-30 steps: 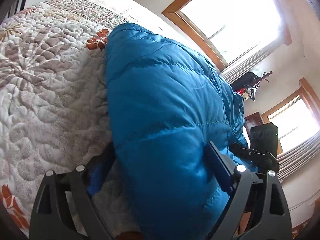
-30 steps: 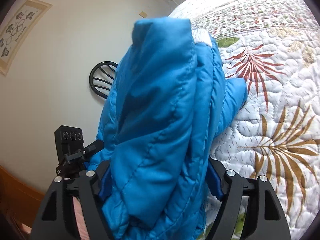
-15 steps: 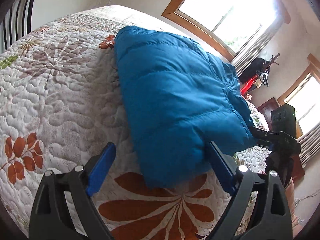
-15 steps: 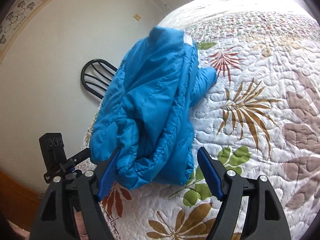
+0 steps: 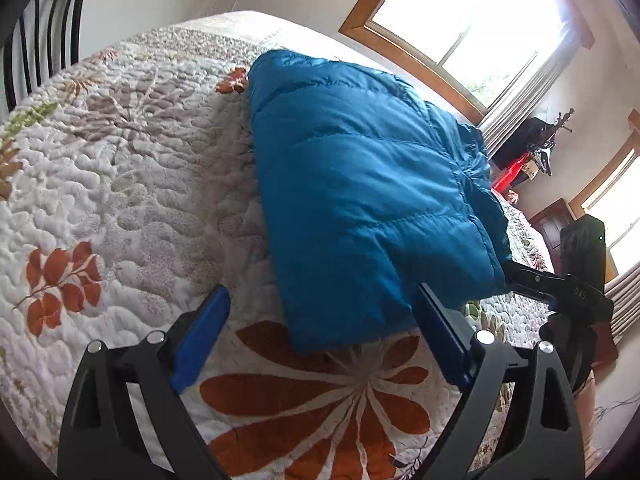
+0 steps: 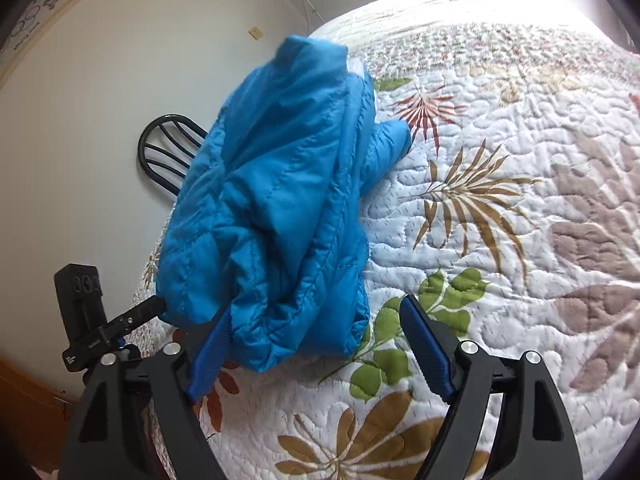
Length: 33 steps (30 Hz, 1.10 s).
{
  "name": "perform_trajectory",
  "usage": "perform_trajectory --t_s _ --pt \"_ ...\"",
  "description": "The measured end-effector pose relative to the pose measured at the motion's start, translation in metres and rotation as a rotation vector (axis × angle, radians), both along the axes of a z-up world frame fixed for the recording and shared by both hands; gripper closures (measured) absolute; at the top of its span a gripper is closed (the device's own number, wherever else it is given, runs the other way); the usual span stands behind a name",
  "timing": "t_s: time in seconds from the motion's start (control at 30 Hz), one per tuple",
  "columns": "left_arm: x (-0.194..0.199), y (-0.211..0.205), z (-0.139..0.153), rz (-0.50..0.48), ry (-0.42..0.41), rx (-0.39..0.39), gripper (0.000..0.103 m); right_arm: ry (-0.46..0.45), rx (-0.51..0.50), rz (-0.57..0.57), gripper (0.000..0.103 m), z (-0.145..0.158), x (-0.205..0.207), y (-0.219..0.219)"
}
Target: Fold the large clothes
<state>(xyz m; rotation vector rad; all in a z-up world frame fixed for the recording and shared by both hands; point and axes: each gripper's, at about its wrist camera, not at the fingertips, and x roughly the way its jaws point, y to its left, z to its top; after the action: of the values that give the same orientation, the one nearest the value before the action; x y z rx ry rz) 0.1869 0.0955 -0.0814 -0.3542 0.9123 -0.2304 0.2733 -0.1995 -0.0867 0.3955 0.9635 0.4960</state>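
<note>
Currently, jacket position: a folded blue puffer jacket (image 5: 360, 200) is laid on the bed, ahead of both claws, its near hem just past the fingertips.
Direction from left claw: the left claw (image 5: 320, 340) is spread wide and released; the jacket is seen at 12 to 1 o'clock, its hem reaching in between the blue pads without being pressed.
Direction from right claw: the right claw (image 6: 316, 344) has its jaws opening; the jacket (image 6: 272, 200) lies at 11 o'clock, its hem bunched against the left pad, the right pad standing clear over bare quilt.
Long axis: the bundle is run away from both claws, from 6 toward 12 o'clock, with a sleeve end poking out at 1 o'clock in the right view.
Nearer hand: neither is judged clearly nearer; the near hem is flanked by both.
Coming move: a regrasp or a smoothing of the near hem is judged likely.
Bed: a quilted floral bedspread (image 5: 120, 200), soft and rumpled.
Room: windows (image 5: 460, 20) at 1 o'clock in the left view; a black chair (image 6: 168, 148) against the wall at 10 o'clock in the right view.
</note>
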Motion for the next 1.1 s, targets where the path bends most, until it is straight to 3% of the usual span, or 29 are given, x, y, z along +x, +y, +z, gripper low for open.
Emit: perform_trajectory --t_s 0.07,0.37,0.57,1.1 --pt "-0.018 -0.005 0.013 0.018 -0.014 0.044 0.011 -0.039 -0.069 -0.004 0.004 0.016 -0.022 0.003" --pt "-0.090 -0.027 0.049 0.101 -0.063 0.215 0.009 -0.171 -0.343 -0.031 0.004 0.053 -0.114 0.034" --pt "-0.121 -0.043 0.063 0.129 -0.057 0.343 0.008 -0.208 -0.402 -0.072 0.004 0.062 -0.150 0.039" --pt "-0.179 -0.057 0.085 0.150 -0.109 0.386 0.006 -0.203 -0.414 -0.124 0.004 0.069 -0.198 0.045"
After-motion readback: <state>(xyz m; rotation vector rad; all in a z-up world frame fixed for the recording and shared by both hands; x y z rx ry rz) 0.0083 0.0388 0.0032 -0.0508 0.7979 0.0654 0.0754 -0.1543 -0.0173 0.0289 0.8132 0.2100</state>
